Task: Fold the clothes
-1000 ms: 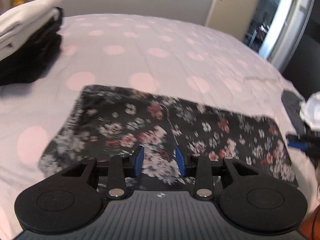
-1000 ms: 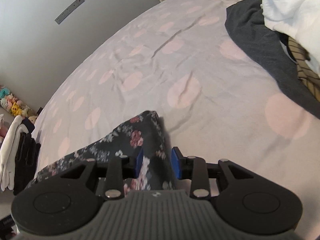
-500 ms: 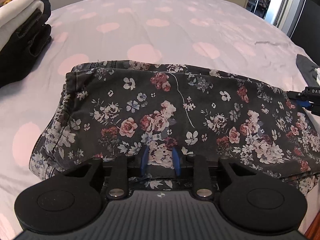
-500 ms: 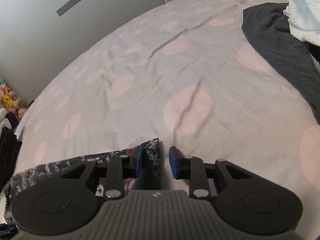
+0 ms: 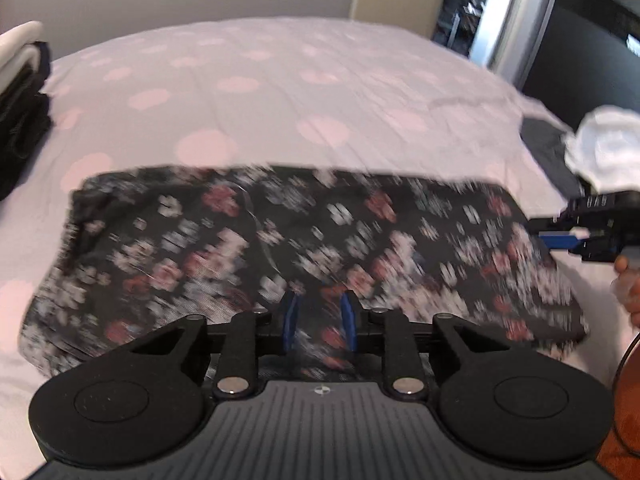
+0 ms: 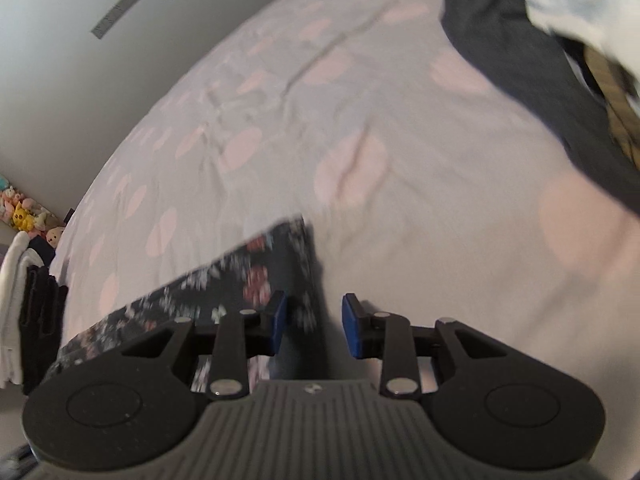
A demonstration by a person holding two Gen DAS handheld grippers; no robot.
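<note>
Floral garment [image 5: 304,240]: lies flat on the bed [image 5: 320,80] as a long dark band, the long near edge at the cameras.

Left tongs [image 5: 318,322]: closing over the middle of that near edge. Cloth between the blue pads, but a gap between them, so no firm pinch yet as far as the blur allows.

Right tongs [image 6: 314,320]: opening at the right end of the band. Corner of the cloth between the pads and close to the left one; the right pad over bare sheet, apart from the cloth. Nothing gripped.

Step in hand, as a judgement: taking hold of the near edge for one more fold, not lifting yet.

Next move probably calls for: both pads shut fully on all layers of the edge, the right tongs a little more to the left to catch the corner; then lifting both ends together and carrying them level to the far edge, to keep the band straight. Thin cloth, likely to slip or bunch if only the top layer gets caught.

Count:
- one floral garment
- two tongs
- one hand [image 5: 626,280] in view, at the right tongs
- one folded stack [image 5: 20,92], white on black, far left on the bed
- one unfolded heap at the right, with a dark grey piece [image 6: 540,80] and a white piece [image 6: 580,0]; more pieces under them hard to tell.
</note>
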